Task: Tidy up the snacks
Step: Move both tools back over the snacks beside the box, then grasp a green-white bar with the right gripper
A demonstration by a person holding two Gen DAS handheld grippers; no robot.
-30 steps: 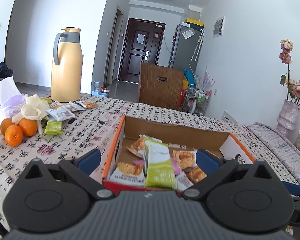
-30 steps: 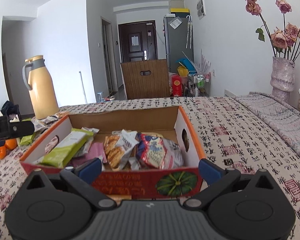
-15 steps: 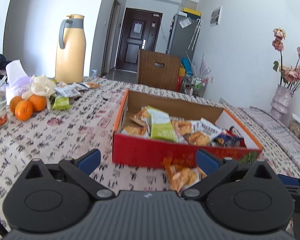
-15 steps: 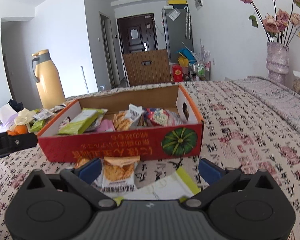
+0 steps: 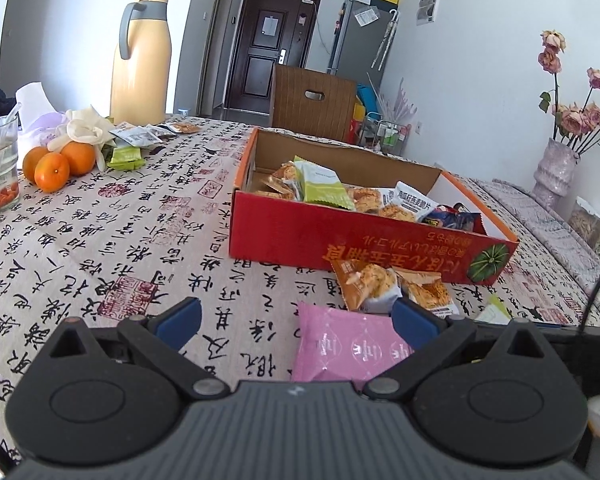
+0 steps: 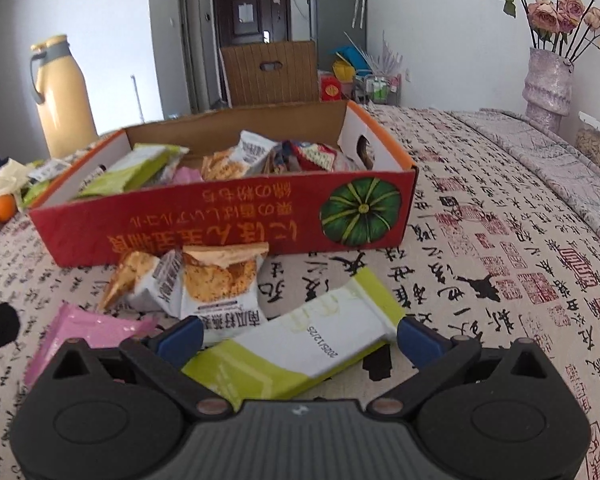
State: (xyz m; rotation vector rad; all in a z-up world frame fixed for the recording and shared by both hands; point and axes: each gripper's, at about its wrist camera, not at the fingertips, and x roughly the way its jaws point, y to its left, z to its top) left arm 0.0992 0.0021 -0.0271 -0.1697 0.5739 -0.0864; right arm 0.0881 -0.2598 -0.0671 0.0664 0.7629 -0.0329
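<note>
**Both grippers pulled back from the box to the loose packets**

Snack packets that had sat out of sight a second before now lay before the red box (image 6: 228,224): a pink packet (image 5: 352,350) between the spread fingers of the left gripper (image 5: 296,318), a green-and-white packet (image 6: 300,344) between the released fingers of the right gripper (image 6: 298,334). Two orange packets (image 6: 204,280) lay touching the box front. Oranges (image 5: 54,164) and a thermos (image 5: 142,60) stood well apart on the tablecloth (image 5: 100,240).
</note>
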